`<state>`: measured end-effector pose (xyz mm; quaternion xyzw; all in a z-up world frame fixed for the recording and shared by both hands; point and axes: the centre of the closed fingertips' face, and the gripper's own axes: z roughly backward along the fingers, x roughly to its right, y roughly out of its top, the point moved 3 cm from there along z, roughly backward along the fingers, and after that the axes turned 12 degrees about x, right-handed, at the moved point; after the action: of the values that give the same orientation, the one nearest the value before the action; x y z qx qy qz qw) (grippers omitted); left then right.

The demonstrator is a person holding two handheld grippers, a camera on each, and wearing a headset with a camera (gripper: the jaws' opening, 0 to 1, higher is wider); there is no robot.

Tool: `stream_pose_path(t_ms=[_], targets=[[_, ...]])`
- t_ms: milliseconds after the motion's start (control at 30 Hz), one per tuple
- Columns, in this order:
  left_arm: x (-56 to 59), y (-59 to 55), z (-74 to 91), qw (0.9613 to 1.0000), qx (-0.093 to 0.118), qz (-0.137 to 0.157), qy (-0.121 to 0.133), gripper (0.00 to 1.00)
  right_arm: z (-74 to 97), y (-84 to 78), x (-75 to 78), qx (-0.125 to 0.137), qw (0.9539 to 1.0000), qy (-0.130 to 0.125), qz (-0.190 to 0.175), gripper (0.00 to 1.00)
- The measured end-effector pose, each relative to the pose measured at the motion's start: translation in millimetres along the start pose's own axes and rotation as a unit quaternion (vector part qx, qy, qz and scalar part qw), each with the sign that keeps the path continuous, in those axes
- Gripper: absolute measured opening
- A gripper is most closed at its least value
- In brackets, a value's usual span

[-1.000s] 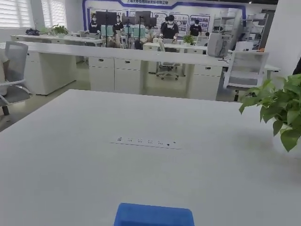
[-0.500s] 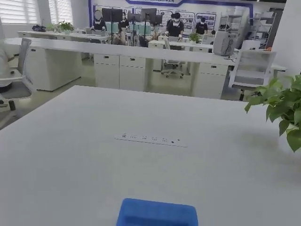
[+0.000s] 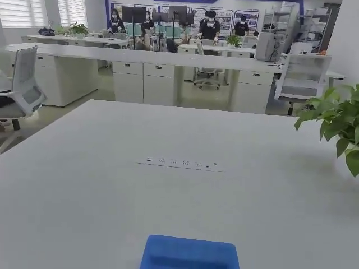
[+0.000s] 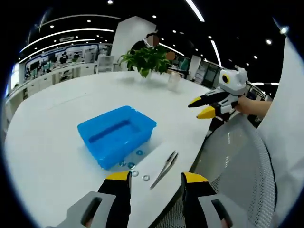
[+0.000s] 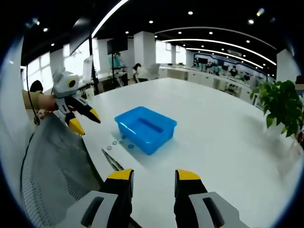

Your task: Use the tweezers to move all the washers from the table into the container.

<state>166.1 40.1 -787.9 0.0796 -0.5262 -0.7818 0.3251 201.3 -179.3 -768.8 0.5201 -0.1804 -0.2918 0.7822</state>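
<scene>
Left gripper view: left gripper [image 4: 156,178] held off the near edge of the white table [image 4: 47,142], its yellow-tipped fingers [image 4: 118,180] spread apart with nothing between them. Blue container [image 4: 116,133] sits on the table, open side up. Washers [image 4: 131,165] lie loose on the table top in a small scatter just beside the container's near wall, a few of them blue-tinted. Tweezers [image 4: 165,169] lie flat on the table next to the washers, close to the table edge and untouched. Right gripper [image 4: 199,107] comes in from the right, held in a hand clear of the table, above a grey mesh chair back [image 4: 237,161]. Potted plant [image 4: 147,59] stands at the far side of the table, well apart from the container. Right gripper view: its own fingers [image 5: 121,178] also parted and empty; the container, washers and tweezers sit ahead and to the left, with the left gripper beyond them, its fingers open too. Head view: looks across the table to a flush socket strip [image 3: 179,163] and rows of desks with people [image 3: 210,25] behind them; the container's far rim shows at the bottom edge.
</scene>
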Motion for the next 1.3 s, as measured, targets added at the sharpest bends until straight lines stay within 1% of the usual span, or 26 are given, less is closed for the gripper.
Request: stream_pose_path(t_ms=[67,100,167,200,233,300,333,400,467,500,567,600,633,767,867,933,967,1000,1067,1100,1133,1167,1200,1233,1267,1300], targets=[[3.2,-7.1,-5.9,0.9993,-0.026,-0.011,-0.023,0.36,-4.8,1.0,-6.8,-0.008,0.9998,0.017,0.013,0.25],[3.4,-10.7,-9.6,0.9987,-0.037,-0.019,-0.03,0.34,-8.2,0.7,-11.9,-0.012,0.9993,0.032,0.014,0.23],[5.5,-15.7,-13.8,0.9972,-0.052,-0.028,-0.046,0.32,-13.1,0.1,-17.6,-0.016,0.9986,0.048,0.014,0.19],[6.1,-17.7,-17.2,0.9962,-0.056,-0.038,-0.054,0.31,-16.8,-1.0,-22.3,-0.02,0.9977,0.063,0.017,0.17],[6.4,-19.2,-19.3,0.9958,-0.059,-0.039,-0.057,0.3,-19.1,-2.4,-25.4,-0.026,0.9969,0.071,0.02,0.16],[6.5,-24.3,-21.6,0.9936,-0.077,-0.05,-0.066,0.27,-23.9,-4.9,-32.2,-0.036,0.9948,0.091,0.029,0.15],[5.2,-26.8,-23.6,0.9922,-0.085,-0.062,-0.066,0.26,-27.4,-8.8,-36.4,-0.048,0.9924,0.107,0.038,0.15],[4.9,-30.5,-26.0,0.9897,-0.1,-0.072,-0.073,0.23,-34.0,-12.0,-42.9,-0.058,0.9893,0.124,0.049,0.14],[5.2,-32.7,-28.2,0.9877,-0.107,-0.081,-0.08,0.22,-39.5,-15.2,-49.6,-0.069,0.9859,0.143,0.053,0.14],[5.9,-34.2,-28.7,0.9865,-0.112,-0.084,-0.086,0.22,-42.5,-15.4,-51.6,-0.069,0.9849,0.148,0.057,0.14],[2.7,-39.0,-29.8,0.9843,-0.13,-0.087,-0.082,0.22,-47.8,-17.6,-56.6,-0.076,0.9816,0.164,0.063,0.13],[0.8,-40.8,-30.5,0.9818,-0.136,-0.102,-0.085,0.21,-50.3,-18.3,-57.5,-0.077,0.981,0.165,0.065,0.14],[0.0,-41.4,-31.1,0.9812,-0.139,-0.105,-0.083,0.2,-53.4,-19.5,-59.5,-0.081,0.979,0.173,0.071,0.14],[-1.4,-42.7,-33.9,0.9798,-0.145,-0.108,-0.086,0.19,-63.0,-22.4,-64.1,-0.089,0.9747,0.19,0.078,0.14],[-2.6,-46.5,-37.0,0.9758,-0.156,-0.123,-0.091,0.18,-68.8,-25.7,-66.8,-0.098,0.9705,0.202,0.088,0.15],[-2.9,-48.4,-39.2,0.9724,-0.165,-0.135,-0.095,0.15,-72.8,-28.8,-67.3,-0.105,0.968,0.206,0.096,0.15],[-2.1,-48.1,-41.1,0.9716,-0.164,-0.14,-0.098,0.14,-73.6,-29.3,-67.3,-0.106,0.9677,0.207,0.098,0.15],[-2.0,-48.5,-41.9,0.9709,-0.167,-0.141,-0.098,0.14,-75.6,-31.6,-67.7,-0.112,0.9654,0.212,0.102,0.15],[-2.0,-49.7,-43.5,0.9681,-0.174,-0.15,-0.1,0.13,-78.3,-34.2,-68.4,-0.117,0.9631,0.217,0.108,0.15],[-2.8,-51.5,-44.2,0.9651,-0.182,-0.159,-0.102,0.13,-79.1,-35.5,-68.7,-0.121,0.9618,0.22,0.11,0.15],[-3.0,-52.8,-44.6,0.9635,-0.187,-0.162,-0.103,0.12,-80.2,-37.4,-69.3,-0.126,0.9596,0.224,0.115,0.15],[-4.3,-49.9,-46.5,0.9622,-0.178,-0.178,-0.104,0.1,-81.3,-38.8,-69.4,-0.129,0.9582,0.225,0.12,0.15],[-4.7,-50.8,-45.0,0.9619,-0.184,-0.175,-0.1,0.07,-79.7,-43.6,-68.9,-0.149,0.9511,0.235,0.133,0.15],[-4.8,-50.8,-45.4,0.9608,-0.184,-0.18,-0.103,0.05,-82.9,-42.2,-70.3,-0.141,0.9541,0.23,0.13,0.15],[-5.6,-51.3,-46.5,0.9588,-0.186,-0.189,-0.103,0.05,-83.5,-42.9,-70.8,-0.143,0.9526,0.233,0.134,0.15],[-5.1,-50.1,-47.5,0.9584,-0.18,-0.194,-0.107,0.04,-84.4,-43.9,-71.9,-0.145,0.9512,0.236,0.136,0.16]])
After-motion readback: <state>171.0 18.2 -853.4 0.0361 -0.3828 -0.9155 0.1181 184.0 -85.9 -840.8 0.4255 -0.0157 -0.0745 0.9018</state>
